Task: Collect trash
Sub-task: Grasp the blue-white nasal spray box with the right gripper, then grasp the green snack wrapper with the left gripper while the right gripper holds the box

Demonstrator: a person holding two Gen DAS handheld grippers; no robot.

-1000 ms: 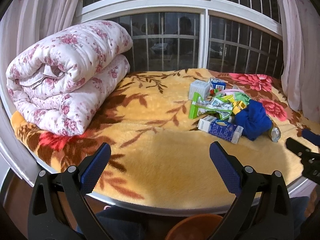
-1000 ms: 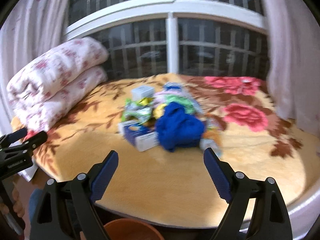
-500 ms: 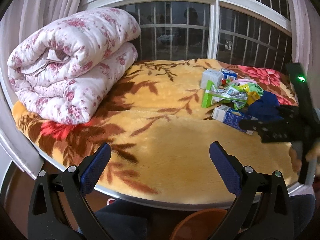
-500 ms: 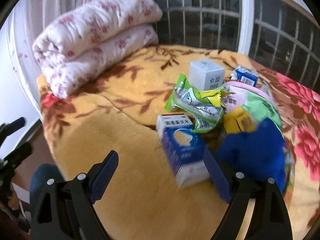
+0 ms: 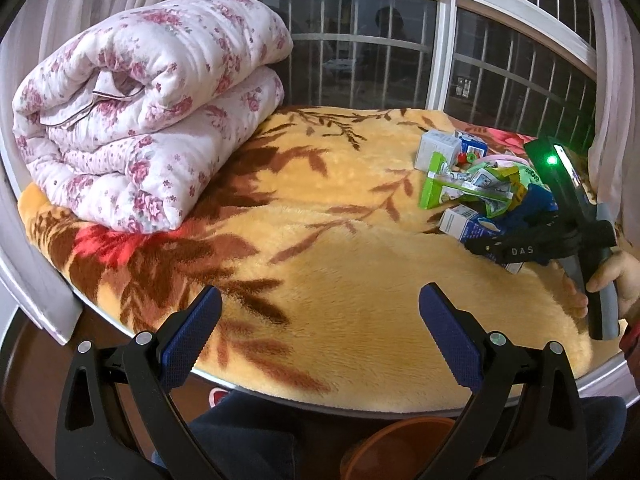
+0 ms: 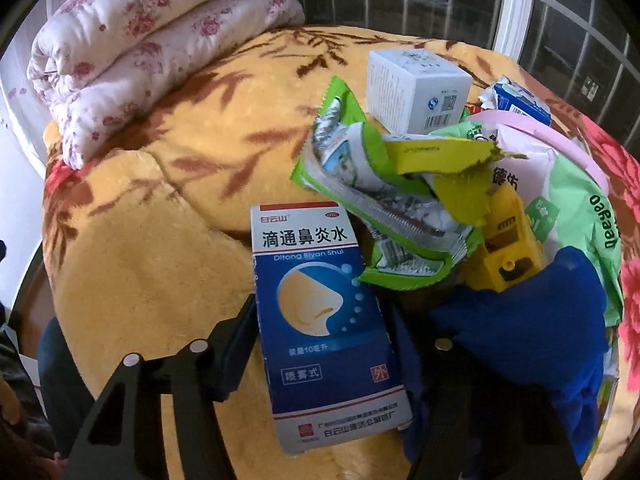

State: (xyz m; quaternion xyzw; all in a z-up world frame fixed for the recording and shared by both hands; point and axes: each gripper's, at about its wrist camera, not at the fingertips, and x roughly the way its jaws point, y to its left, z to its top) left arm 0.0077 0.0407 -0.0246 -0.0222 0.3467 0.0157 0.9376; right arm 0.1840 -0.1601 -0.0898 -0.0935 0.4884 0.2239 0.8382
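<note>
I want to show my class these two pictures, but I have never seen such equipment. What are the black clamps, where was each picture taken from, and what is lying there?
There is no robot: a person holds a two-finger gripper in each hand, each carrying a forward-looking camera. The left gripper is open, hovering over a yellow flowered blanket beside a rolled quilt. The right gripper has its fingers on either side of a blue and white medicine box at the edge of a trash pile: a green wrapper, a white box, a blue cloth. An orange bin waits below.

Black claw (image 5: 320, 332) arms with silver screws and blue textured pads (image 5: 192, 336).
</note>
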